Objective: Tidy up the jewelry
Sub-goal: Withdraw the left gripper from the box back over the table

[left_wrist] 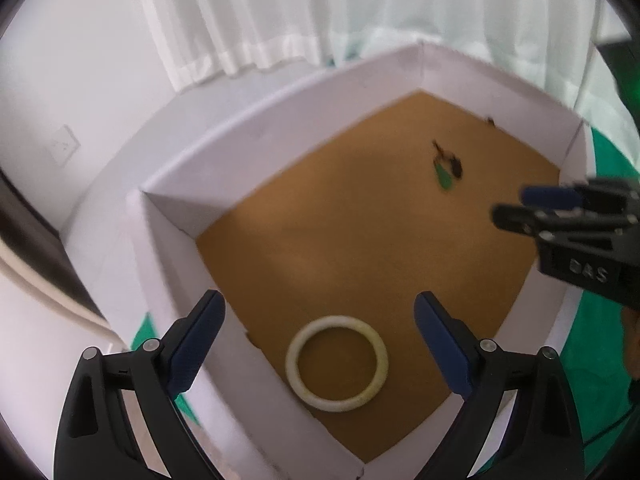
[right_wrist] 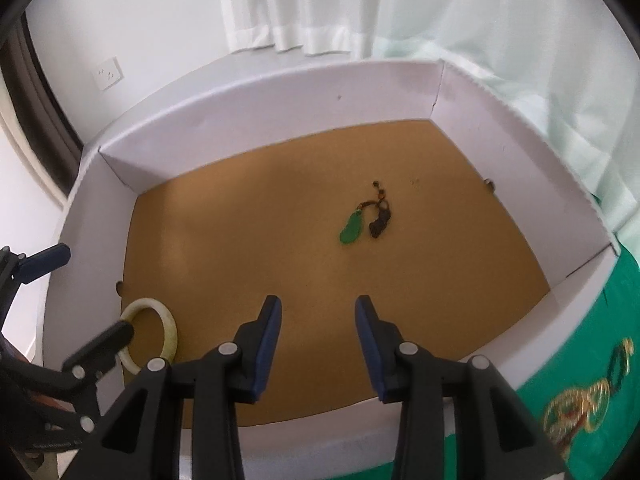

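Observation:
A white-walled box (right_wrist: 280, 112) with a brown floor holds the jewelry. A cream bangle (left_wrist: 338, 322) lies flat in its near left corner, directly below my left gripper (left_wrist: 320, 298), whose jaws stand wide open above it, not touching. A green pendant on a dark beaded cord (right_wrist: 351, 229) lies mid-floor, far ahead of my right gripper (right_wrist: 318, 304), which is open with nothing between its fingers. The same bangle (right_wrist: 170, 328) shows in the right wrist view, partly behind the left gripper (right_wrist: 94, 292). The pendant (left_wrist: 444, 174) and right gripper (left_wrist: 510, 206) appear in the left wrist view.
A tiny dark item (right_wrist: 488, 184) sits against the box's right wall. The box rests on a green cloth (right_wrist: 580, 340), where a blurred gold and green ornament (right_wrist: 584, 400) lies outside the box. White curtains (right_wrist: 304, 8) and a wall socket (right_wrist: 108, 74) stand behind.

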Tool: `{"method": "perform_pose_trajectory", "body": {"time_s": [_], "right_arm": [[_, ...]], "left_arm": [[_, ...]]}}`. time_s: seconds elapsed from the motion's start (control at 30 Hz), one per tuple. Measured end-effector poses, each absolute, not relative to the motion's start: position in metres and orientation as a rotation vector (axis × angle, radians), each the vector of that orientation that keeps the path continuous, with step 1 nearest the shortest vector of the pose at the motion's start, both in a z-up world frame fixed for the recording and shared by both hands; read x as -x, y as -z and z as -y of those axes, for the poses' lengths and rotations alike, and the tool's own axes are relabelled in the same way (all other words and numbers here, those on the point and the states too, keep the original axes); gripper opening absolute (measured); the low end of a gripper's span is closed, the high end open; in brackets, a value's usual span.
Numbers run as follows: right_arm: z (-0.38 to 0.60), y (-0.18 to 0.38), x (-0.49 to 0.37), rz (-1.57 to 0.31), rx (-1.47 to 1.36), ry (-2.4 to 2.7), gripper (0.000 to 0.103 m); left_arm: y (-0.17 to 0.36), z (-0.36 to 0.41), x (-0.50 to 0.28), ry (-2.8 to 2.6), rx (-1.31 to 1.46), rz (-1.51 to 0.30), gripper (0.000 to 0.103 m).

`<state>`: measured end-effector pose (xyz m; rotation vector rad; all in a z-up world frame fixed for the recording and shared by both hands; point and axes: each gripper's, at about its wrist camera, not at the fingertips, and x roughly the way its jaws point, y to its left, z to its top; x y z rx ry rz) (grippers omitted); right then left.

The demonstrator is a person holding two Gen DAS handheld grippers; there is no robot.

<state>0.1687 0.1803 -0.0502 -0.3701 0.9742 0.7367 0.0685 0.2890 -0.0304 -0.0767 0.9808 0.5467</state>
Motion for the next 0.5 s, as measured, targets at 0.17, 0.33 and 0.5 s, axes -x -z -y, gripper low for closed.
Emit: {"method": "perform_pose_trajectory", "body": {"time_s": [0.17, 0.33, 0.5], "right_arm": [[-0.130, 0.019, -0.141, -0.844, 0.273, -0.694, 0.079], [-0.073, 0.001, -0.115, -0.812, 0.242, -0.624, 0.083], [-0.014, -0.002, -0.080, -0.781, 0.295, -0.512, 0.083]], "left_arm": [[-0.003, -0.279, -0.039, -0.585, 0.122, -0.835, 0.102], [-0.035, -0.245, -0.025, -0.458, 0.186, -0.749, 0.102], [-0.046, -0.193, -0.027, -0.309, 0.157, -0.754, 0.102]]}}
